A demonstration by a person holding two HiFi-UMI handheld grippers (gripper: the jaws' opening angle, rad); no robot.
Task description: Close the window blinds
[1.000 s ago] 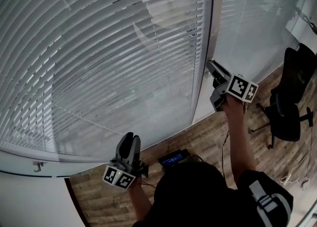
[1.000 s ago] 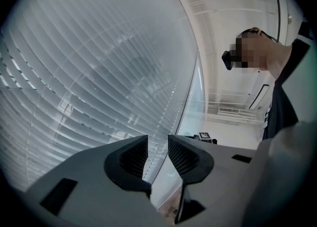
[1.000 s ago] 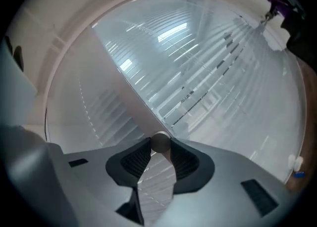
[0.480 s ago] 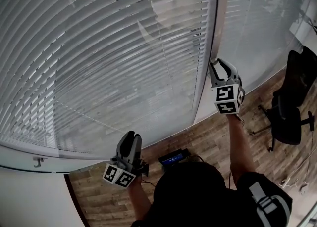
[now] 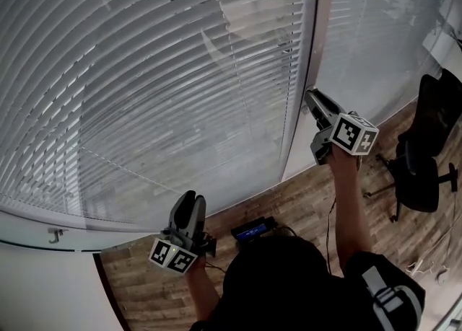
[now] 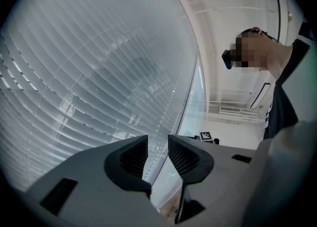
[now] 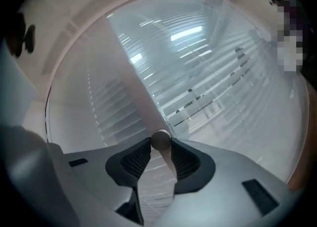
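Left claw [image 5: 189,201]: nearest item, held low in front of the sill above the wooden floor [image 5: 303,192]; jaws a narrow gap apart with nothing between them; idle, and best kept clear of the slats.

Right claw [image 5: 312,99]: raised beside the upright window post [image 5: 310,27]; clenched on the tilt wand [image 7: 160,140], whose round end sits between both pads.

Blinds [image 5: 159,91]: fully lowered over the large pane; slats partly angled, with bright strips between them towards the left; a dim reflection lies over them; a second set [image 5: 375,27] hangs beyond the post.

Step in hand, as judged: twisting the wand to tip the slats flat; this wants a firm squeeze on the rod, a roll about the rod's own line rather than a sideways pull, and an eye on the slats until the bright strips vanish.

Hard to make out: the wand's length in the head view, lost against the post; its upper fixing, out of frame; the angle of the farther slats, washed out by glare.
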